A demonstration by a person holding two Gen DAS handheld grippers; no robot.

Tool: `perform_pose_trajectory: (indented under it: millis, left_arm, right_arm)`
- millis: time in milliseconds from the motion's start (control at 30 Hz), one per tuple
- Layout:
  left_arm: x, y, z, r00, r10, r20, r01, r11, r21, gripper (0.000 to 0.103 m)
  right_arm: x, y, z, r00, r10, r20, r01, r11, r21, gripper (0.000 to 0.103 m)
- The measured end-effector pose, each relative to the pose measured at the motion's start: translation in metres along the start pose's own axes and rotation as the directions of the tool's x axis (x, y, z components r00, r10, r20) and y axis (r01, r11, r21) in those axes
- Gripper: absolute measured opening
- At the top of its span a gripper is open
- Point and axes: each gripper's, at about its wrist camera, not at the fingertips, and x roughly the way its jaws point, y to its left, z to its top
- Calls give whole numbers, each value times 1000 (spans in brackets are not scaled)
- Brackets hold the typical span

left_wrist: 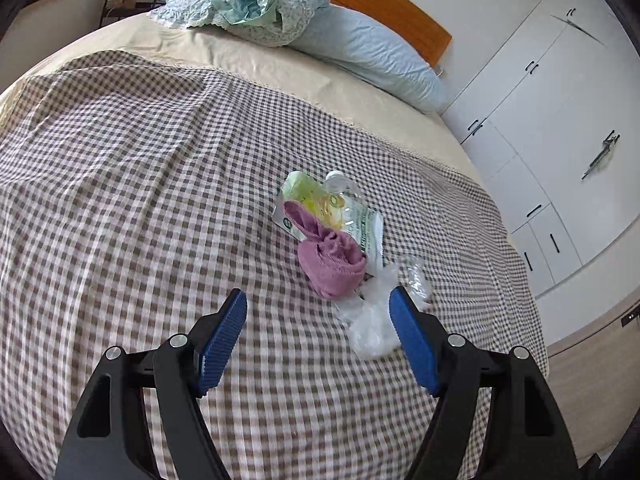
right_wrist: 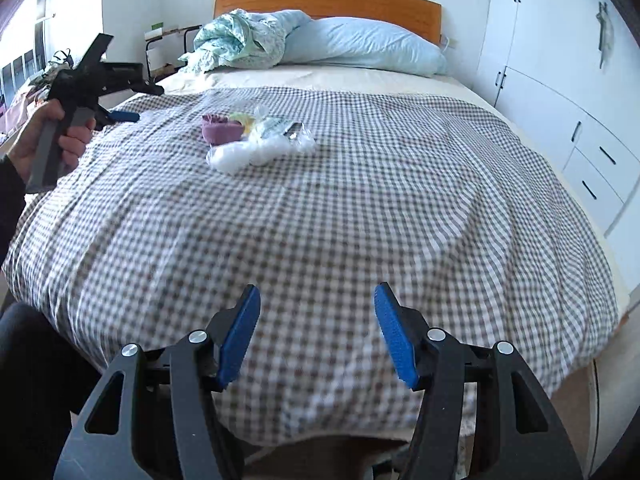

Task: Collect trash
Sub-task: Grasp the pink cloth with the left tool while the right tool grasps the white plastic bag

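Nearest the left gripper [left_wrist: 318,304], whose blue-padded jaws stand released, lies a crumpled clear plastic bag [left_wrist: 370,320], its far edge just behind the right pad. Touching it are a rolled mauve cloth [left_wrist: 332,260], a green-printed flat wrapper [left_wrist: 320,204] and a clear plastic bottle [left_wrist: 344,188], all on the brown-checked bedspread [left_wrist: 140,200]. The right gripper [right_wrist: 318,320], also released, hovers well back at the bed's foot. A good pick probably means centring the jaws over the bag's bunched middle. No bin is visible.
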Motion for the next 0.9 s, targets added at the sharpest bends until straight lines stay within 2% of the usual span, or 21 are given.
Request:
perform_pose_trajectory:
  millis: [133, 267, 300, 333, 367, 400, 433, 567, 667, 733, 833, 900]
  left_arm:
    - [53, -9, 41, 999, 41, -32, -40, 998, 47, 71]
    - [110, 0, 70, 990, 101, -101, -103, 994, -19, 69]
    - [119, 2, 71, 989, 92, -117, -96, 995, -32, 63]
    - [126, 2, 71, 989, 58, -137, -63, 997, -35, 45]
    - [130, 2, 70, 986, 40, -159, -43, 999, -20, 34]
    - [131, -1, 69, 986, 44, -160, -44, 999, 5, 10]
    - [127, -5, 66, 988, 46, -144, -41, 998, 39, 1]
    - [102, -23, 57, 994, -19, -109, 28, 996, 86, 0]
    - [72, -39, 50, 997, -32, -69, 41, 990, 135, 0]
    - [48, -46, 48, 999, -25, -22, 28, 989, 148, 0]
    - [6, -46, 40, 998, -51, 30, 47, 990, 130, 0]
    - [-24, -45, 33, 995, -46, 87, 35, 992, 120, 0]
  right_arm:
    - [29, 18, 36, 999, 36, 27, -35, 998, -45, 58]
    - [47, 31, 54, 998, 60, 29, -58, 996, -66, 58]
    - [51, 32, 54, 998, 60, 25, -58, 996, -67, 58]
    - [53, 32, 52, 998, 60, 19, -59, 996, -69, 58]
    - [56, 31, 50, 998, 57, 11, -56, 996, -70, 58]
    - [59, 29, 47, 999, 51, 4, -51, 996, -68, 58]
    - [60, 26, 44, 999, 47, -3, -47, 997, -62, 58]
    - [67, 14, 34, 999, 42, -33, -42, 999, -3, 58]
    - [66, 7, 32, 998, 47, -37, -46, 998, 36, 58]
    - [67, 8, 35, 997, 68, -32, -66, 997, 44, 58]
    - [73, 19, 45, 995, 97, -23, -96, 995, 36, 58]
    - [84, 29, 56, 988, 156, -21, -154, 986, 59, 58]
